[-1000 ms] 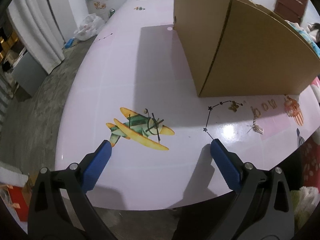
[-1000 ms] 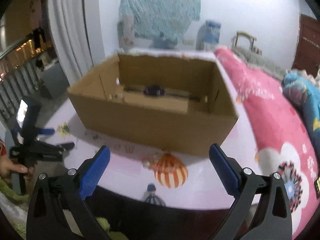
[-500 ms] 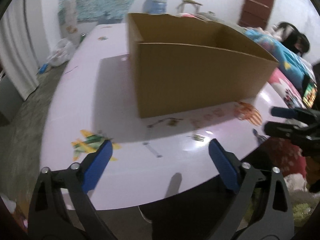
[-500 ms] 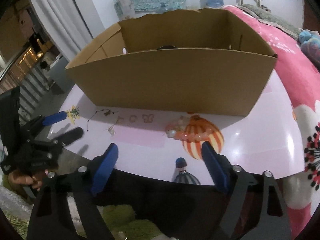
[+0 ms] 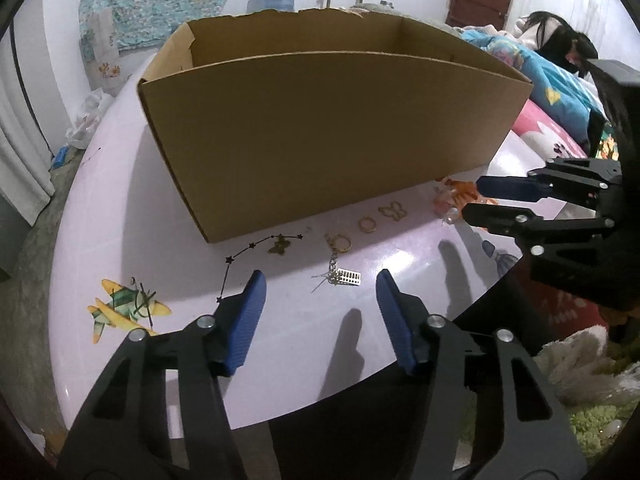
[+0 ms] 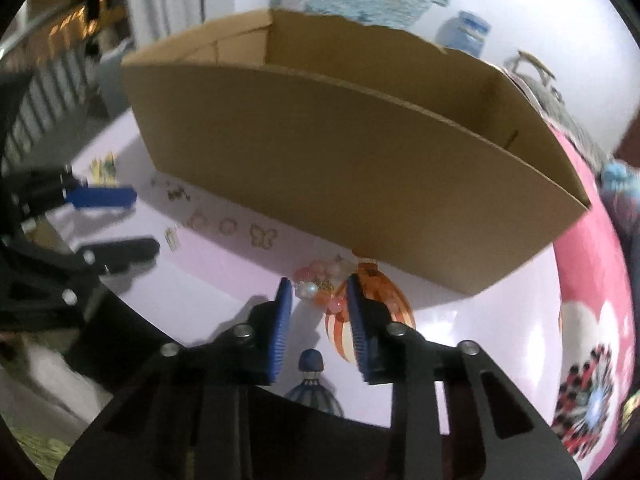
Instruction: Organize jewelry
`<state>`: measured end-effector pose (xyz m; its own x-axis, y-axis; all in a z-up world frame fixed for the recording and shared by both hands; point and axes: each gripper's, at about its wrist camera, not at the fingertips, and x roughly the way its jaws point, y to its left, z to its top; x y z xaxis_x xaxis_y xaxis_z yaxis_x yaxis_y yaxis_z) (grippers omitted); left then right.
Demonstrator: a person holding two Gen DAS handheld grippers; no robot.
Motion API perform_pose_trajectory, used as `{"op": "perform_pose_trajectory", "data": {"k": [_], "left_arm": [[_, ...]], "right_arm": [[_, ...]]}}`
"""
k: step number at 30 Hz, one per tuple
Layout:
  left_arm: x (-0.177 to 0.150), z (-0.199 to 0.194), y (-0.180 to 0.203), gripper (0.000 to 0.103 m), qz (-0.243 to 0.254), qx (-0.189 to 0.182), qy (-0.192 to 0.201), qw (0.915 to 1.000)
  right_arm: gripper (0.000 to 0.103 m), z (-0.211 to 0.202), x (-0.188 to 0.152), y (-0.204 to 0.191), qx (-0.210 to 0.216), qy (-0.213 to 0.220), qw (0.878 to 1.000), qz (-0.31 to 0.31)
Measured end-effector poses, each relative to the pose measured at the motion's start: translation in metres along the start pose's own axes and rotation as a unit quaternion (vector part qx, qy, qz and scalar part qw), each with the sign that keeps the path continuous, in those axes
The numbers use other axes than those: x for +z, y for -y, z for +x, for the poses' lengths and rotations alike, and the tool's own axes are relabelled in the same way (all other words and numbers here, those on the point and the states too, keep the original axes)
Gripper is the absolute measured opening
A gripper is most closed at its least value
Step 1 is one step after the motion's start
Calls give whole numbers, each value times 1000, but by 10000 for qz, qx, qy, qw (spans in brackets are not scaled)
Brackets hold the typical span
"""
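Observation:
An open cardboard box stands on the pink table. Jewelry lies in a row in front of it: a black star chain, a keychain with a small charm, a gold ring, a butterfly piece and a pink bead bracelet with a pearl. My left gripper hovers over the keychain, its jaws closing with nothing pressed between them. My right gripper is low over the bracelet, jaws closing with the beads between the tips; the pads are not clearly pressing.
The table's front edge runs just under both grippers. A bed with a pink blanket lies to the right, and a person rests on it. Printed stickers, a plane and a striped balloon, mark the tabletop.
The left gripper swung right from the plane sticker to the jewelry row and its jaws narrowed. The right gripper sank toward the bead bracelet and its jaws narrowed a lot.

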<state>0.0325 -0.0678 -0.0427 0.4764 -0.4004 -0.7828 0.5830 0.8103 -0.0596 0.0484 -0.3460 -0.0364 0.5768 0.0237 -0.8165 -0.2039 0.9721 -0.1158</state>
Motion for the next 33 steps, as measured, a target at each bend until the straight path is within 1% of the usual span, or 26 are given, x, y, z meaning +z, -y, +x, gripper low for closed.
{"op": "perform_pose_trajectory", "data": {"k": [3, 5, 7, 8, 11, 20, 23, 24, 25, 26, 27, 29, 33], "left_arm": [[0, -1, -1, 53, 19, 6, -9, 10000], [2, 0, 1, 53, 3, -1, -19, 10000], [3, 2, 2, 53, -1, 5, -35, 10000], [4, 3, 2, 53, -7, 11, -53, 10000], [5, 5, 0, 53, -60, 18, -96, 9999], [7, 11, -2, 52, -181, 107, -169, 9996], [7, 14, -2, 52, -202, 152, -233, 9994], [7, 14, -2, 52, -196, 165, -235, 9994], [8, 15, -1, 52, -191, 173, -237, 9994], [8, 16, 0, 52, -190, 178, -238, 9994], [9, 16, 1, 52, -186, 183, -239, 9994], [9, 15, 1, 52, -165, 190, -238, 9994], [10, 17, 9, 52, -74, 215, -236, 9995]], "right_arm": [[21, 6, -1, -5, -127, -106, 9993, -344], [17, 9, -2, -6, -129, -186, 9987, -448], [15, 10, -3, -5, -178, -214, 9983, -522], [11, 10, -3, -5, -196, -207, 9981, -552], [3, 9, -1, 1, -142, -150, 9985, -507], [2, -9, 2, 18, -17, 215, 9995, -233], [2, -11, 3, 18, 207, 186, 9993, -248], [3, -11, 3, 18, 242, 204, 9992, -243], [11, -11, 2, 18, 324, 192, 9990, -260], [28, -9, 2, 18, 432, 134, 9985, -312], [31, -7, 2, 16, 398, 135, 9982, -426], [32, -3, 1, 14, 323, 145, 9972, -652], [31, 10, 1, 14, 309, -77, 9957, -872]]}}
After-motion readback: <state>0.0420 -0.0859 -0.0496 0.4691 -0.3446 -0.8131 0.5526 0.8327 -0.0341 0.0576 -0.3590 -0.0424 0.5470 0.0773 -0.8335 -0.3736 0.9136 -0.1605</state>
